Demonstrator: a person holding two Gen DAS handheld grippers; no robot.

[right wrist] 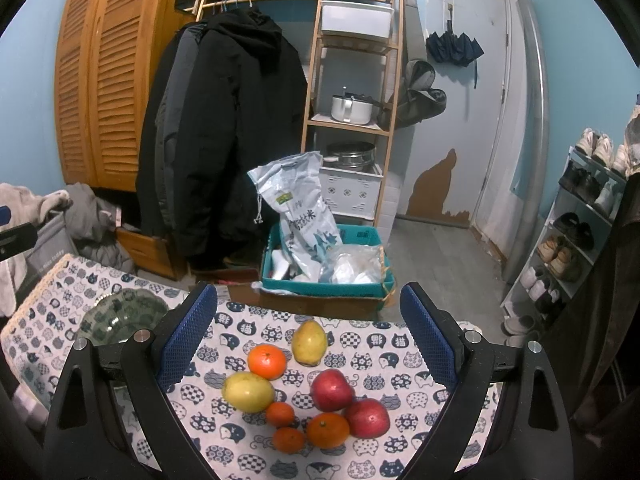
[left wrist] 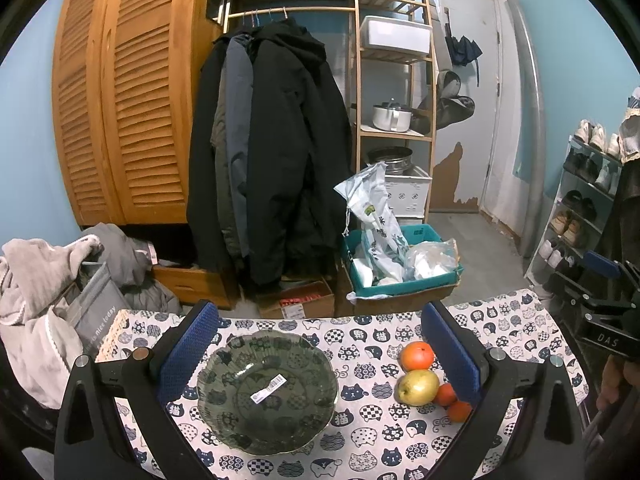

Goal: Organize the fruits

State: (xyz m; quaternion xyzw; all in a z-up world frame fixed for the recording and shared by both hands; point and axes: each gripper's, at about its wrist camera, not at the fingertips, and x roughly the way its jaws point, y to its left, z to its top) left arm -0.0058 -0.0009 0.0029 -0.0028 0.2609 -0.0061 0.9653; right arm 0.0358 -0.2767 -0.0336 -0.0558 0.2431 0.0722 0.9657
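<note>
I see a printed cloth table cover [right wrist: 384,364], matt and woven, patterned with cats. On it sits a dish [left wrist: 267,392] of dark, translucent glass with a glossy ribbed surface and a paper label stuck inside. The apples [right wrist: 348,402] have smooth, shiny skin; the oranges [right wrist: 267,361] look finely dimpled and duller. My left gripper [left wrist: 320,356] and right gripper [right wrist: 308,340] are matt black plastic with small metal screw heads, and their pads [right wrist: 188,340] carry a rough blue knobbed rubber. Behind stand slatted doors [left wrist: 124,112] of varnished wood and a bare light-wood shelf [right wrist: 352,92].
</note>
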